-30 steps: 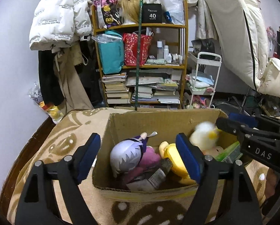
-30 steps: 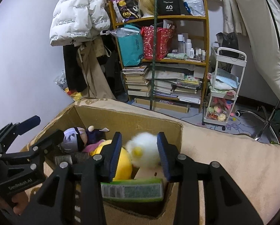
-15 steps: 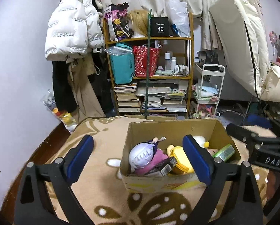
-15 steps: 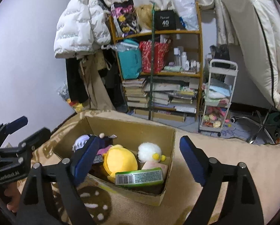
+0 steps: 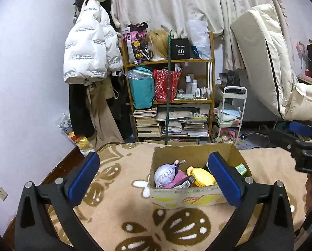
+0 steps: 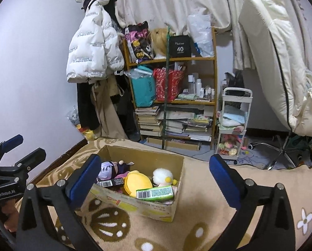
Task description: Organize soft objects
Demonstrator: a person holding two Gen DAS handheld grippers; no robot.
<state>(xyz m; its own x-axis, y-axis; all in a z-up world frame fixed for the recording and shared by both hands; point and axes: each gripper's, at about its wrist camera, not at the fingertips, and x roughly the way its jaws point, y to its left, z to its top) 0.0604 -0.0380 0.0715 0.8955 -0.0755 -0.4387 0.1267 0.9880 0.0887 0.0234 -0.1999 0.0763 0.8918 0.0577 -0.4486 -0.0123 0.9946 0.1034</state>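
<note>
We hold both grippers above the tan patterned blanket, well back from the cardboard box; the left gripper has its blue pads spread wide with nothing between them, its jaws having just been opening, and the right gripper stands the same way — wide apart, empty, jaws just opened, gripping nothing.

The soft things all lie inside the box; from the right wrist view we see a plush doll with pale lilac hair at the left end, a yellow round plush in the middle, and a white fluffy plush with yellow bits toward the right wall; a green packet with a barcode rests against the near wall, touching the yellow plush, and a dark packet with a barcode lies just in front of the doll. From the left wrist view the same doll sits at the left of the box, with something pink under it — what it is we cannot tell.

The box stands upright on the blanket, its flaps open; at the left edge of the right view we see the left gripper's black frame, with a bit of a hand below it.

Behind the blanket stand a wooden shelf crowded with books and bags, a white puffer jacket hanging on the wall, and a small white trolley.
</note>
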